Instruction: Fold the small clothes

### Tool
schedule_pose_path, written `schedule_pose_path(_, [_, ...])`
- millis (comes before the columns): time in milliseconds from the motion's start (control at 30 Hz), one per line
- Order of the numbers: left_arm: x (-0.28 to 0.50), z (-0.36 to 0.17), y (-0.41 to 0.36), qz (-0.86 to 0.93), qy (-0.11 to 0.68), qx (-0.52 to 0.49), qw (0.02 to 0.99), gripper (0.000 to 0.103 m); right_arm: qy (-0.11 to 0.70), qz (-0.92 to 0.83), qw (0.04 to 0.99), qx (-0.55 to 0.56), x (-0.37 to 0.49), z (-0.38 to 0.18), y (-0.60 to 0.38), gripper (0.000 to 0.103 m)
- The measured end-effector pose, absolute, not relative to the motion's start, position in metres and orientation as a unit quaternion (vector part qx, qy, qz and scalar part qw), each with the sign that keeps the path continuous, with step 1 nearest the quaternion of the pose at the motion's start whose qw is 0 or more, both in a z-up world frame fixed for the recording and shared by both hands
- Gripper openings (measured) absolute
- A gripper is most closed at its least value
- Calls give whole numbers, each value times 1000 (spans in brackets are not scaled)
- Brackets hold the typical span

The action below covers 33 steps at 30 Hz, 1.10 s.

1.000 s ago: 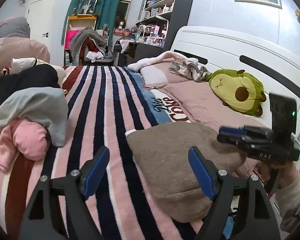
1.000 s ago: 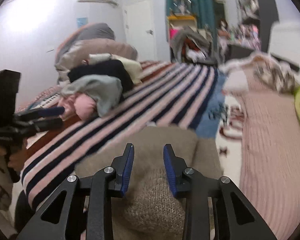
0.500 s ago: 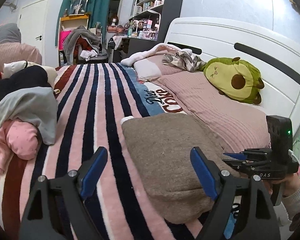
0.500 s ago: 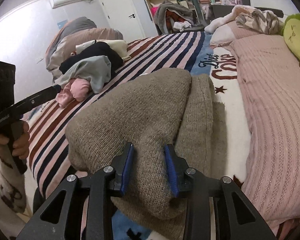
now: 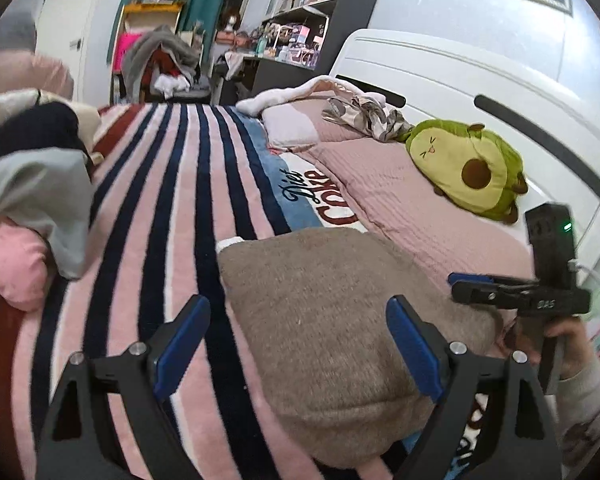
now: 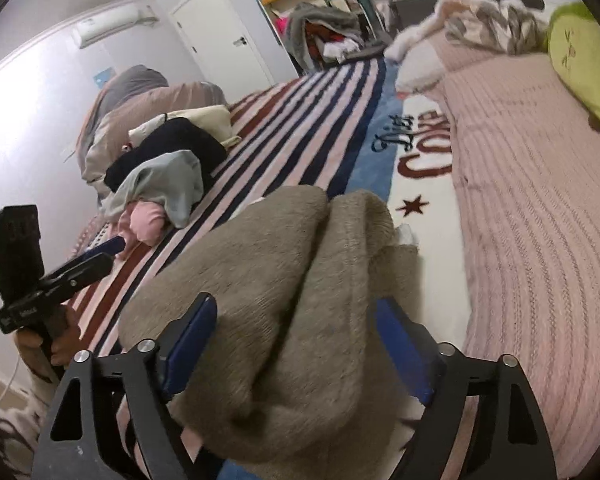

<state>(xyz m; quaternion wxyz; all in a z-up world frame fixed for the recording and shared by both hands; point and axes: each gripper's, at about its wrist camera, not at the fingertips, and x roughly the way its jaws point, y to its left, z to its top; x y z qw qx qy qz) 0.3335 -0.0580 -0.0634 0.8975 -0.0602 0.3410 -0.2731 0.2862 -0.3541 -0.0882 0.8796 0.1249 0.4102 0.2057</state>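
A brown knitted garment (image 5: 332,320) lies folded on the striped blanket (image 5: 172,216) near the bed's front edge; it also shows in the right wrist view (image 6: 268,280). My left gripper (image 5: 296,344) is open and empty, hovering over the garment's near left part. My right gripper (image 6: 296,344) is open, its jaws wide on either side of the garment's near fold, not clamping it. In the left wrist view the right gripper (image 5: 484,286) sits at the garment's right side. The left gripper (image 6: 96,258) shows at the left of the right wrist view.
A pile of unfolded clothes (image 5: 32,200), grey, black and pink, lies on the left of the bed and shows in the right wrist view (image 6: 160,184). An avocado plush (image 5: 468,168) and pink cover (image 6: 532,216) lie by the white headboard (image 5: 500,92).
My right gripper, shut on the brown garment's fold half a second ago, has opened wide and released it. The left gripper stayed open and shifted slightly.
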Motion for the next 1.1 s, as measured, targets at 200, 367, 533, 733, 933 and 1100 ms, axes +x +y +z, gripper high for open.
schedule_pose_path(200, [364,-84,-57,-313,391,-103,859,87,470,201,846,148,311,-117,-363,92])
schedule_pose_path(367, [379,-107,-64,-328,422,-120,837,87,491,201,837,131,314,-130,-362,93])
schedule_pose_path(533, [388,-126,-67,-345,439,-140,818,87,512,184,829,129,316,-135,-358,95])
schedule_pose_path(733, [391,-129,-64,-358,444,-144,809,87,540,139,817,146,317,-138,-354,102])
schedule_pose_path(933, [400,-133,-66,-383,464,-152,784,88,569,99,800,164,317,-142,-353,102])
schedule_pose_path(1100, [411,-142,-70,-398,486,-178,757,88,579,94,792,169,322,-146,-354,102])
